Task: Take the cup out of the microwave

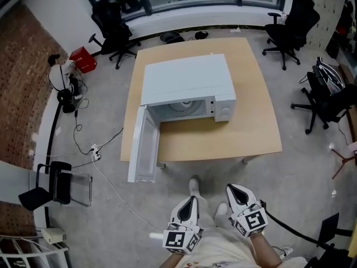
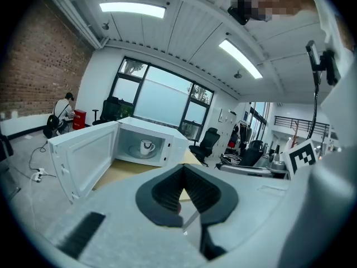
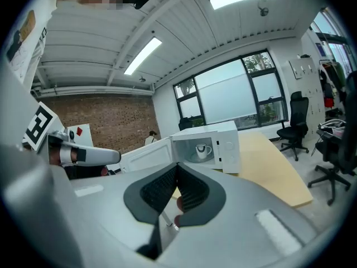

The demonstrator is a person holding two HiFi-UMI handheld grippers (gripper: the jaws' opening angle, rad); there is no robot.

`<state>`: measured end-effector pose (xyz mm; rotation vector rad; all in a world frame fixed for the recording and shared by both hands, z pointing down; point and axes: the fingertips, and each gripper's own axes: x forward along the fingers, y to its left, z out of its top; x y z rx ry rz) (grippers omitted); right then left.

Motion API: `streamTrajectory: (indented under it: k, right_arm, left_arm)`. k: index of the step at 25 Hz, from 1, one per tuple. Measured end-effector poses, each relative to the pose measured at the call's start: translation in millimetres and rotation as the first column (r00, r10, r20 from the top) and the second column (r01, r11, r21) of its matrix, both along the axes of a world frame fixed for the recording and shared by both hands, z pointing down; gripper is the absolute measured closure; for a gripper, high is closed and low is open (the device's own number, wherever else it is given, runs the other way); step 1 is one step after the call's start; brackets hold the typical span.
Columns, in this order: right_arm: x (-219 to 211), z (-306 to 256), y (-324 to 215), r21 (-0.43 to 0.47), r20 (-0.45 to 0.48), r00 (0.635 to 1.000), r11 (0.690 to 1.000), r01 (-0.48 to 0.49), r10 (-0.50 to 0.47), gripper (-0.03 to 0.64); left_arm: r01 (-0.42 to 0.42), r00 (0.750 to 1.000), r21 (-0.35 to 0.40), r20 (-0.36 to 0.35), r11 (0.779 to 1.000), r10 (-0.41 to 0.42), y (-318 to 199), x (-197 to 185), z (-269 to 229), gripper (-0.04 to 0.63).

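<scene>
A white microwave (image 1: 187,82) stands on the wooden table (image 1: 251,133) with its door (image 1: 144,147) swung wide open to the left. Inside, on the glass turntable, stands a white cup (image 2: 147,147) with a dark rim and a handle; the right gripper view shows the cup (image 3: 203,148) too. From the head view the cup is hidden under the microwave's top. My left gripper (image 1: 189,201) and right gripper (image 1: 240,192) hang side by side well short of the table's near edge. Each has its jaws shut with nothing held, as seen at the left gripper (image 2: 183,166) and right gripper (image 3: 177,165).
Black office chairs (image 1: 114,24) stand behind and right of the table. A power cable (image 1: 95,152) trails over the floor on the left, near a folding chair (image 1: 56,186). A person (image 1: 56,74) sits by the brick wall beside a red box (image 1: 82,59).
</scene>
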<state>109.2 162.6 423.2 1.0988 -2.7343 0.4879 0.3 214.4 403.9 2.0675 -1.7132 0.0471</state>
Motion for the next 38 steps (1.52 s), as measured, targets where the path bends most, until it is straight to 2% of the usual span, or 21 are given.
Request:
streamTrajectory:
  k: [10,16,19,22,24,26,29,32,35,38]
  right_arm:
    - [-69.2,1.8,-108.0,0.032,-0.044,0.994,0.995,-0.100,0.101,0.609]
    - [-94.3,-5.7,-150.3,0.072,-0.064,0.991,0.991,-0.113,0.118,0.609]
    - [-96.0,0.8,-163.5,0.055,-0.073,0.992,0.994,-0.094,0.098,0.609]
    - [-93.5,8.7,-169.6,0.032,-0.078,0.994,0.996,-0.080,0.082,0.609]
    - [-91.9,15.3,-176.8,0.021,-0.084,0.994,0.997,-0.070,0.071,0.609]
    - [-91.3,25.4,-185.4,0.008,-0.086,0.995,0.998,-0.057,0.057,0.609]
    - [-92.3,44.0,-197.7,-0.012,-0.082,0.996,0.999,-0.046,0.045,0.609]
    - [-94.1,62.8,-213.4,-0.008,-0.089,0.995,0.999,-0.051,0.050,0.609]
    - [-98.8,81.2,-229.0,0.001,-0.081,0.995,0.998,-0.060,0.060,0.609]
    - [-105.7,100.3,-240.9,-0.004,-0.095,0.994,0.999,-0.045,0.044,0.609]
  left_arm:
    - [-0.099,0.995,0.012,0.005,0.995,0.099,-112.2,-79.3,-3.9,0.594]
    - [-0.117,0.993,-0.011,0.007,0.993,0.117,-157.0,-91.6,7.7,0.594]
    - [-0.112,0.993,0.013,0.045,0.994,0.111,-177.7,-88.4,12.6,0.594]
    - [-0.103,0.987,0.045,0.125,0.994,0.097,-198.7,-88.8,21.9,0.592]
    - [-0.087,0.985,0.053,0.151,0.995,0.078,-220.5,-91.6,37.5,0.443]
    - [-0.059,0.984,0.057,0.171,0.997,0.049,-245.9,-97.0,57.2,0.363]
    - [-0.033,0.984,0.064,0.175,0.997,0.022,-282.5,-104.7,80.6,0.334]
    - [-0.043,0.982,0.088,0.187,0.995,0.026,-316.4,-106.9,93.6,0.308]
    - [-0.038,0.986,0.076,0.165,0.996,0.025,-339.5,-108.1,115.2,0.290]
    - [-0.025,0.983,0.072,0.182,0.997,0.012,-362.9,-113.1,139.2,0.245]
